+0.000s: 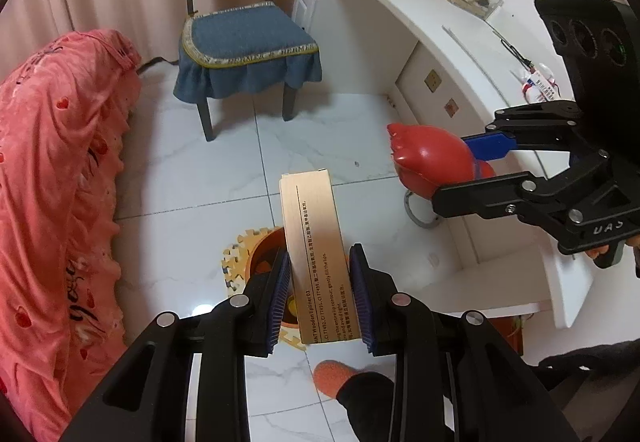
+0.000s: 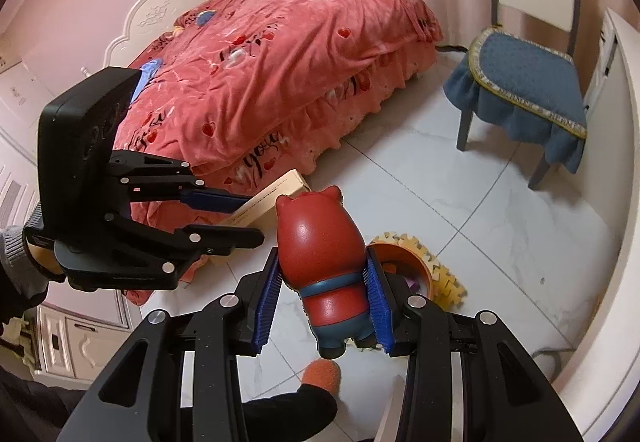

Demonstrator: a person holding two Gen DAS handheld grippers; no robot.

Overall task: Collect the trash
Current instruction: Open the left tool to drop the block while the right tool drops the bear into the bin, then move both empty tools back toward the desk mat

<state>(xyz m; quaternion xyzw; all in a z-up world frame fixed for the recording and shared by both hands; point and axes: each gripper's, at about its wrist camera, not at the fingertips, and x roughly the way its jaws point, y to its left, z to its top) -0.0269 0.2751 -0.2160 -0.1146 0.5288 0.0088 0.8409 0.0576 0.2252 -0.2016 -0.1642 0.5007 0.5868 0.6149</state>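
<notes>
Cardboard first: my left hand-held gripper [image 1: 320, 294] is clenched on a tall tan carton [image 1: 314, 242], its pads pressing the two long sides near the printed lower end, so the top leans away over the floor. My right hand-held gripper [image 2: 324, 298] is grasping a red pig figure [image 2: 320, 242] around its blue-banded waist, head pointing away from me. Both pieces of trash hang just above the orange bin [image 1: 266, 254], which sits on a yellow foam puzzle mat [image 1: 236, 262] low in the centre of the left wrist view; in the right wrist view the bin [image 2: 404, 262] peeks out at right of the pig. To do this well, I judge each item should be centred over the bin's mouth before I release, one at a time, the carton tipped end-first so that it does not bridge the rim. The bin already seems to hold some bits, so room is limited. My orange slipper [image 1: 332, 372] stands close beside the mat and could nudge it. A pink bedspread [image 1: 60, 182] crowds the left edge, the white counter [image 1: 420, 14] the right, and the blue-cushioned chair [image 1: 248, 42] stands well apart at the top.
</notes>
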